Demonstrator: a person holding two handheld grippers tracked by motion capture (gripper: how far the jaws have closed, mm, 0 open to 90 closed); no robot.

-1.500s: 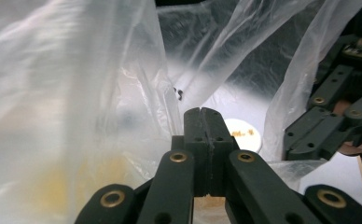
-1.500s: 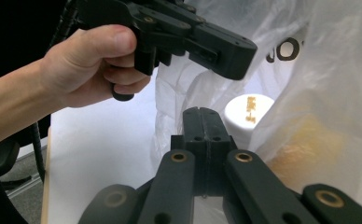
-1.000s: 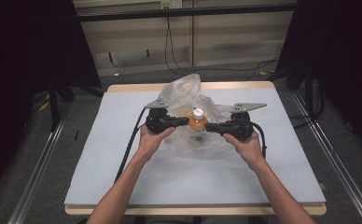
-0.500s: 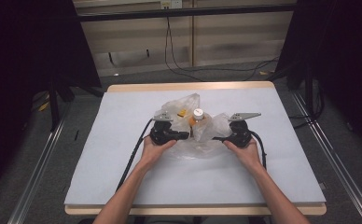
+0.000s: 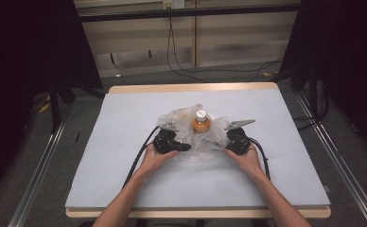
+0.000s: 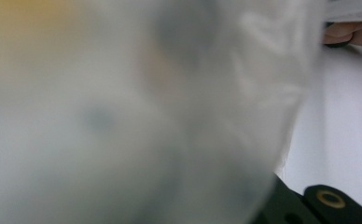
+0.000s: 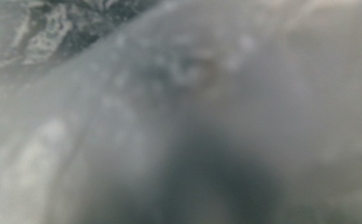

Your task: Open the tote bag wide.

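Table: pale grey sheet over a wooden top, wood edge showing at the far and near sides.
Plastic bag: clear and crumpled, lying on the middle of the table between the two grippers; its film reaches both. In the left gripper view the blurred bag lies right against the lens; in the right gripper view the bag does the same.
Left gripper: held in the person's left hand, at the near-left edge of the bag, pointing right; jaws together, clamped on the bag film.
Right gripper: held in the right hand, at the near-right edge of the bag, pointing left; jaws together, clamped on the bag film.
Bottle: small, orange, white cap, upright within the bag folds, just beyond the line between the grippers. Whether film covers it cannot be told.
Cables: black, trailing from each gripper toward the near edge.
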